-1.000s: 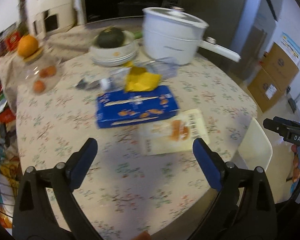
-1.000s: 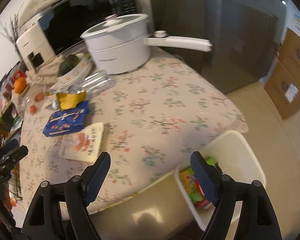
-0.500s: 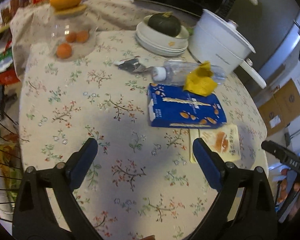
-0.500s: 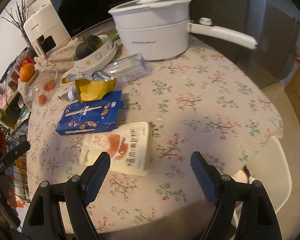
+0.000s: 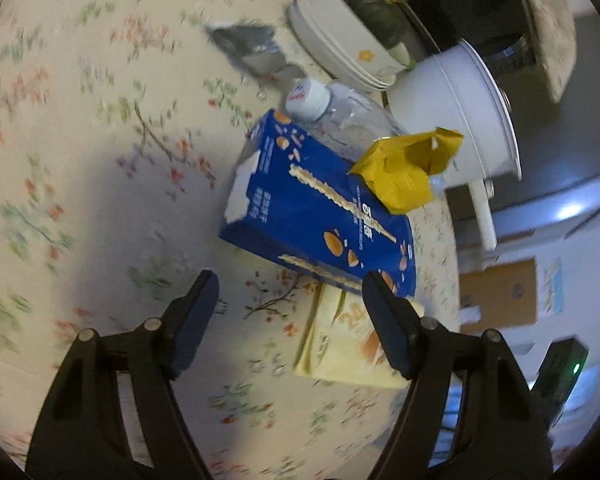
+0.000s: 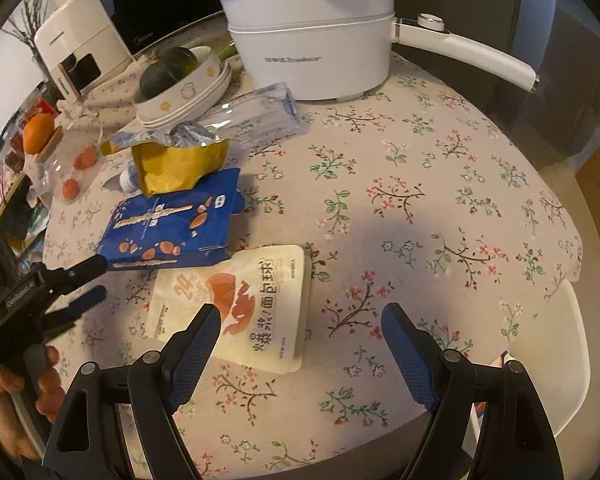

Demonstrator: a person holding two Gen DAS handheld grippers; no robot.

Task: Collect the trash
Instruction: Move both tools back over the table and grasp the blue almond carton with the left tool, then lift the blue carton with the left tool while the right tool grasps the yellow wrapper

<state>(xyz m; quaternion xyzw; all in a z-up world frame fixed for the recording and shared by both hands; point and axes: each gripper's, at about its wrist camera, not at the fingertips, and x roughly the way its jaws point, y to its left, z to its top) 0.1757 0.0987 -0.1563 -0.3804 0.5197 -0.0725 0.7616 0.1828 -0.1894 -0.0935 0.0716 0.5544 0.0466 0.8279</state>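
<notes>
Trash lies on a floral tablecloth (image 6: 420,184): a blue snack box (image 5: 316,208) (image 6: 172,224), a cream pouch (image 5: 348,344) (image 6: 236,300), a crumpled yellow bag (image 5: 404,168) (image 6: 176,164), a clear plastic bottle (image 5: 340,116) (image 6: 252,116) and a silver wrapper (image 5: 248,46). My left gripper (image 5: 288,300) is open just short of the blue box's near end; it also shows in the right wrist view (image 6: 92,280). My right gripper (image 6: 300,336) is open and empty over the cream pouch's right edge.
A white pot (image 6: 312,36) with a long handle stands behind the trash. Stacked bowls (image 6: 188,84) hold a dark green squash. A glass jar with oranges (image 6: 60,152) is at the left. A white bin (image 6: 552,360) stands below the table's right edge.
Both grippers have moved in over the table toward the trash. The left came close to the blue box; the right swung left from the bin to above the cream pouch.
</notes>
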